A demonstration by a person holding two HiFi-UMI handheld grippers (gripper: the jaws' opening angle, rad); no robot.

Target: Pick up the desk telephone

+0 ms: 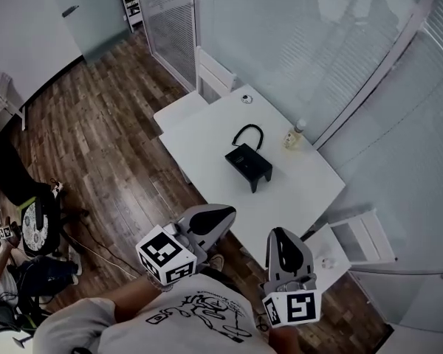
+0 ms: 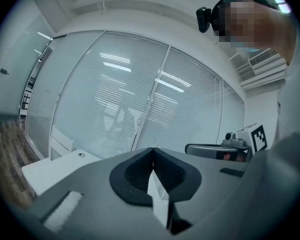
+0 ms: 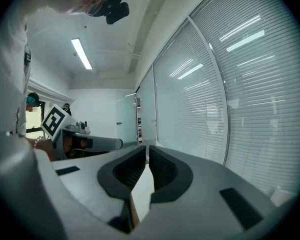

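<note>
A black desk telephone (image 1: 249, 163) with a curled black cord (image 1: 248, 133) sits in the middle of a white table (image 1: 207, 161) in the head view. My left gripper (image 1: 223, 211) is shut and empty, held level just short of the table's near edge. My right gripper (image 1: 278, 233) is also shut and empty, beside the left one and over the table's near corner. Both are well short of the telephone. In the left gripper view the shut left gripper (image 2: 152, 150) faces the blinds, with the table (image 2: 55, 168) at lower left. The right gripper (image 3: 146, 147) shows nothing between its jaws.
A small bottle (image 1: 294, 135) stands near the table's far right edge and a small round object (image 1: 246, 99) lies at its far corner. White chairs (image 1: 210, 76) stand at the far end and at the right (image 1: 354, 242). Glass walls with blinds (image 1: 317, 43) run behind the table.
</note>
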